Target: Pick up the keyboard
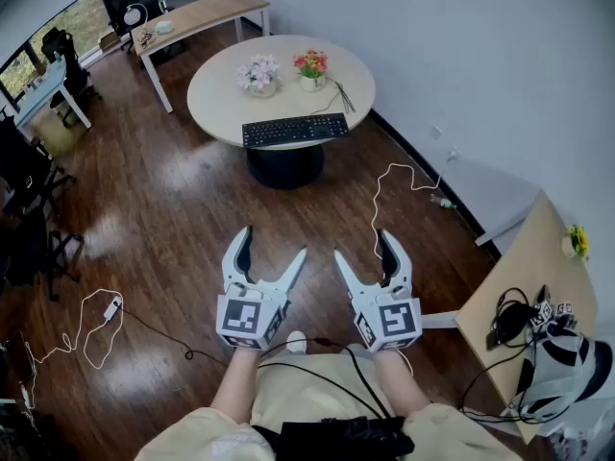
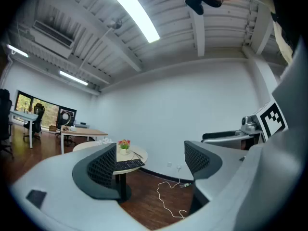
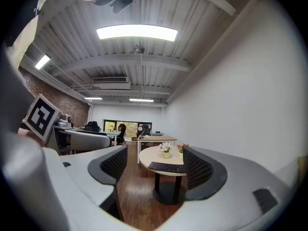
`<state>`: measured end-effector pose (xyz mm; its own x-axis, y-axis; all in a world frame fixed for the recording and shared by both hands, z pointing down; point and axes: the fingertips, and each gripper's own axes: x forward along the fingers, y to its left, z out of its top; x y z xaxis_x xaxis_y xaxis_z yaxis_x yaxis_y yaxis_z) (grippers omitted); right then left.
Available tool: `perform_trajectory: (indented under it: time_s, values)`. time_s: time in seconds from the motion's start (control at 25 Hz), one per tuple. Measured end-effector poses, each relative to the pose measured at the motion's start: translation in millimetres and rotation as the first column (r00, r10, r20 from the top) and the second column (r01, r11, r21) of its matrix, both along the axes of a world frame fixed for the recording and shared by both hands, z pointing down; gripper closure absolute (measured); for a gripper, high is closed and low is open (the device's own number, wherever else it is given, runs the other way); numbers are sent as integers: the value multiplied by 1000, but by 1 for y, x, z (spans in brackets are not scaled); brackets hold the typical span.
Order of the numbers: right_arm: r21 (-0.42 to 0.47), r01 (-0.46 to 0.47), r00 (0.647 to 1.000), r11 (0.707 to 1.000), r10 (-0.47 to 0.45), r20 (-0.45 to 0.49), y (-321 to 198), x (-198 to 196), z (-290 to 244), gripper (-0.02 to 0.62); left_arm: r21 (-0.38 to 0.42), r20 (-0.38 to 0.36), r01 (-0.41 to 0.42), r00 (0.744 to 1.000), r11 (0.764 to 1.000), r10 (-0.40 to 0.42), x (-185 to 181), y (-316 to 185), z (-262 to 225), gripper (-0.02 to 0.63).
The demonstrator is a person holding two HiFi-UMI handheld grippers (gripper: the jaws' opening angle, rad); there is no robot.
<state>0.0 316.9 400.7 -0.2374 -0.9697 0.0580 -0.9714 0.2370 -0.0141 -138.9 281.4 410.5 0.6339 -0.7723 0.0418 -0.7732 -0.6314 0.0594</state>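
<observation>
A black keyboard (image 1: 295, 130) lies near the front edge of a round beige table (image 1: 221, 104), far ahead of both grippers. The same keyboard (image 3: 166, 167) shows small in the right gripper view, and just past the left jaw as the keyboard (image 2: 129, 164) in the left gripper view. My left gripper (image 1: 274, 245) is held level over the wooden floor, open, nothing between its jaws. Beside it my right gripper (image 1: 361, 246) is also open and empty. Both are well short of the table.
Two flower pots, white flowers (image 1: 259, 74) and red flowers (image 1: 311, 66), stand behind the keyboard. A white cable (image 1: 389, 190) trails over the floor to the right. A wooden desk (image 1: 524, 286) with headphones is at right, a long desk (image 1: 197, 14) at the back.
</observation>
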Motion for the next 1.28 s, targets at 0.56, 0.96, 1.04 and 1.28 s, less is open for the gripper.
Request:
perform_trajectory:
  time_s: [0.56, 0.96, 1.04, 1.28]
  values:
    - [-54, -64, 997, 997, 66, 38, -63, 28, 31, 222, -58, 47, -14, 999, 998, 17, -3, -69, 27, 189]
    - [29, 89, 991, 996, -92, 102, -207, 75, 3, 222, -24, 74, 124, 990, 992, -121, 42, -172, 3, 189]
    - [40, 119, 987, 992, -123, 99, -227, 81, 4, 222, -15, 86, 156, 984, 988, -154, 47, -188, 3, 189]
    - [-22, 234, 955, 972, -226, 191, -259, 71, 29, 222, -49, 107, 200, 975, 978, -194, 64, -202, 19, 189]
